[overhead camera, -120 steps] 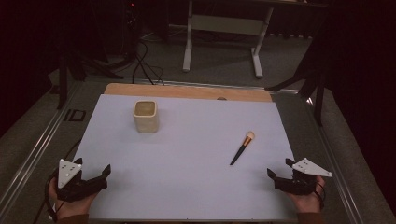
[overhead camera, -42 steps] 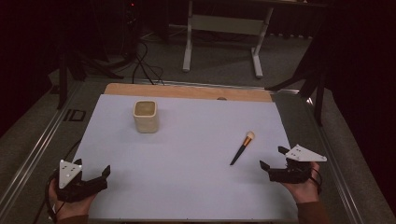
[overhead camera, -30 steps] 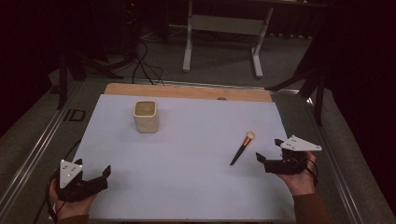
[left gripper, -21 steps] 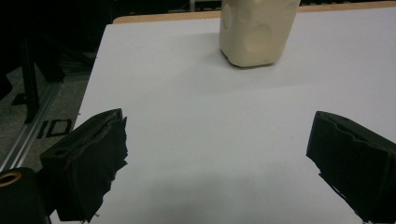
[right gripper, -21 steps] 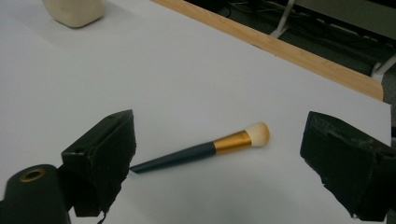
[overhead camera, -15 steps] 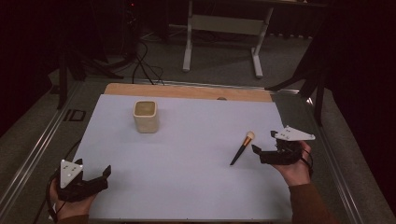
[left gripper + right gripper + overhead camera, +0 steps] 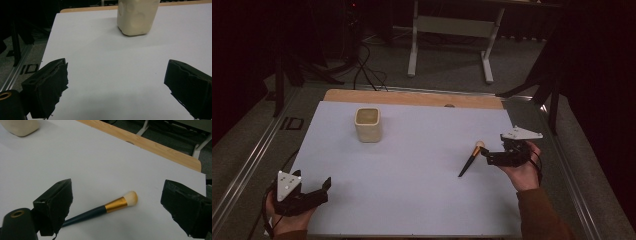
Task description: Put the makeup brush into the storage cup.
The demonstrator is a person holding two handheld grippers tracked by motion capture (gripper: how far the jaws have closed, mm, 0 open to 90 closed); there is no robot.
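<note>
The makeup brush (image 7: pixel 471 159) lies flat on the white desk (image 7: pixel 412 200) toward its right side, pale bristle tip pointing away from the person and dark handle toward them. The right gripper (image 7: pixel 488 156) hovers just beside it with jaws spread wide (in the right gripper view the brush (image 7: pixel 105 208) sits between them, untouched). The left gripper (image 7: pixel 323 190), also spread and holding nothing, rests at the near left corner, well apart from the cream cup (image 7: pixel 368 124) standing upright farther back.

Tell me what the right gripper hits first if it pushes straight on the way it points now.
Most likely the makeup brush: it lies on the white mat between the open jaws of the right gripper, just ahead. Depth is unclear.
</note>
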